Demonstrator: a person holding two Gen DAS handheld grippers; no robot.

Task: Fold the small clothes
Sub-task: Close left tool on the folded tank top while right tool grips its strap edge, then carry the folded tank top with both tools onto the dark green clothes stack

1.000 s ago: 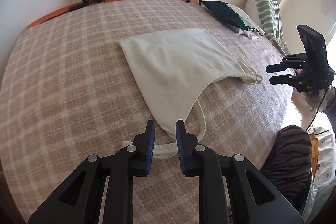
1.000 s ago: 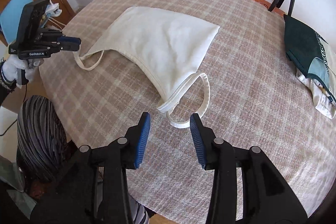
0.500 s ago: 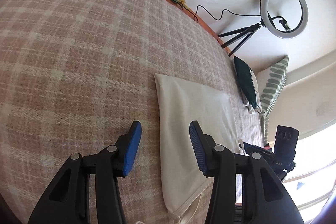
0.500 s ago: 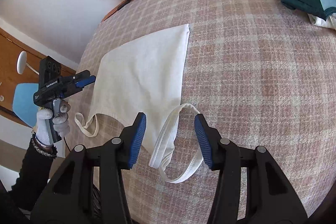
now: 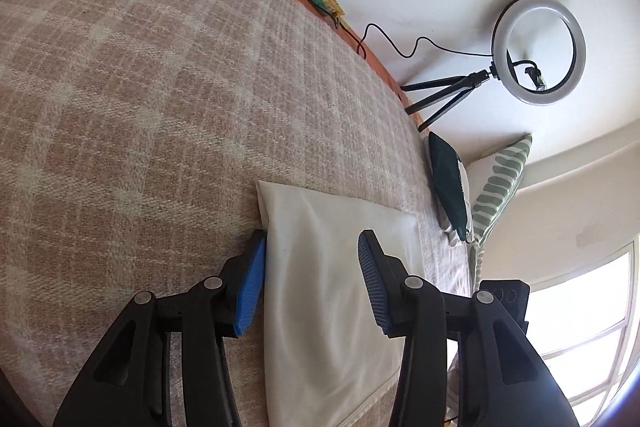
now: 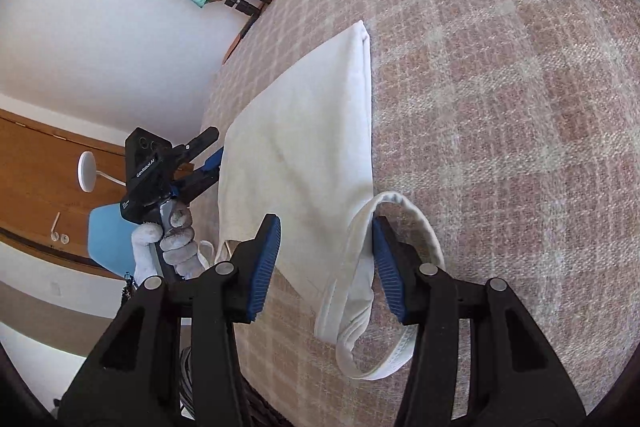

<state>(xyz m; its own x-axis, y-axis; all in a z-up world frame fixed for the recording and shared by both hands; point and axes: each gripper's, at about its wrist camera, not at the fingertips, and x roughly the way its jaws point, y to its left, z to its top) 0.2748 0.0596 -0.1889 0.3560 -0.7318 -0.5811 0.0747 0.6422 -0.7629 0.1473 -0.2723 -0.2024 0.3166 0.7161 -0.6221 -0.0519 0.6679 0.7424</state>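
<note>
**Desk:** What lies on the bed?

**Photographer:** A cream camisole [image 6: 304,155], spread flat on a pink-and-cream checked blanket [image 5: 140,87] (its far hem makes a straight edge in the left wrist view). One thin shoulder strap [image 6: 404,267] loops loose near the bottom of the right wrist view.

**Desk:** And the left gripper?

**Photographer:** The left gripper [image 5: 312,283] stands low over the cloth's side edge. Its jaws have just been opening and stand apart, the garment between them. One blue pad [image 5: 252,291] sits just beside the cloth's edge on the blanket; the other hangs over the fabric. Neither pad presses on the cloth.

**Desk:** The right one?

**Photographer:** The right gripper [image 6: 326,267] is at the strap end. Its jaws have also just been opening and stand parted, straddling the corner where strap meets body. One pad rests over the cloth, the other lies inside the strap's loop, touching or nearly so. No pinch shows.

**Desk:** Anyone in shot?

**Photographer:** A white-gloved hand [image 6: 172,239] holding the left gripper's handle, seen from the right wrist camera.

**Desk:** Background?

**Photographer:** A ring light [image 5: 538,51] on a small tripod against the white wall, a dark green folded garment [image 5: 450,183] and a green-striped pillow [image 5: 500,179] at the bed's far side, and a bright window [image 5: 588,307]. A blue chair [image 6: 108,239] stands by wooden panelling.
</note>
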